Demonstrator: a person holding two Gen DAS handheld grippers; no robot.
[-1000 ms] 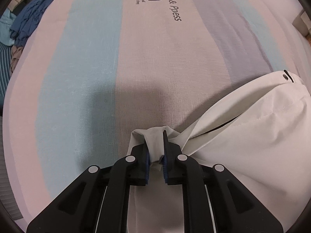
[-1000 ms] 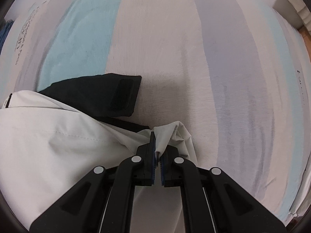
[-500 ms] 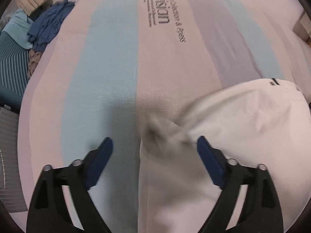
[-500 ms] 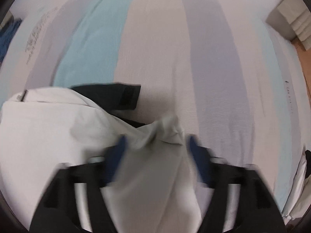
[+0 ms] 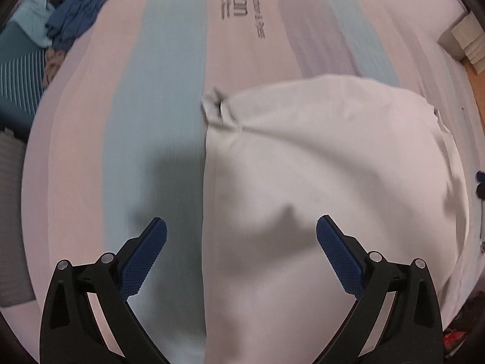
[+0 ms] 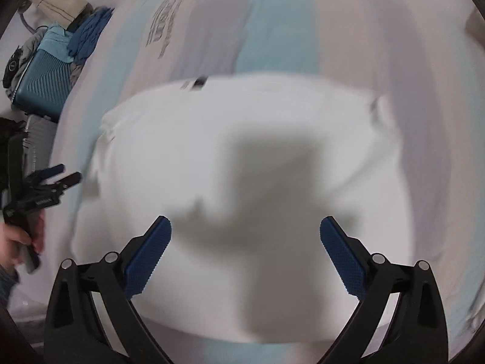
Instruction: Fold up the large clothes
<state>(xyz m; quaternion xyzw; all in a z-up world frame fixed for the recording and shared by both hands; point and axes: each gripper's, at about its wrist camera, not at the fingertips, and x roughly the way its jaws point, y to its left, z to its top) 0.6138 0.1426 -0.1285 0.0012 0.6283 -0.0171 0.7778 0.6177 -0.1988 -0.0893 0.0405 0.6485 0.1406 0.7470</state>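
Observation:
A large white garment (image 5: 318, 166) lies folded on the striped bed sheet (image 5: 157, 106), with a bunched corner (image 5: 216, 103) at its far left edge. My left gripper (image 5: 241, 221) hovers above the garment's left edge, its jaws opening wide with nothing between them. In the blurred right wrist view, my right gripper (image 6: 245, 220) hangs over the middle of the white garment (image 6: 242, 127), jaws also opening and empty. A small black tag (image 6: 198, 82) shows at the garment's far edge. The left gripper (image 6: 70, 172) appears at the left edge there, held by a hand (image 6: 18, 239).
A pile of blue and teal clothes (image 5: 78, 18) lies at the bed's far left corner, beside a teal ribbed suitcase (image 6: 42, 75). Pale furniture (image 5: 466, 39) stands past the bed's right side. Printed lettering (image 5: 242, 9) marks the sheet beyond the garment.
Both grippers let go of the garment's corners, opened wide and rose away. The white cloth now lies flat and covers the black part seen earlier.

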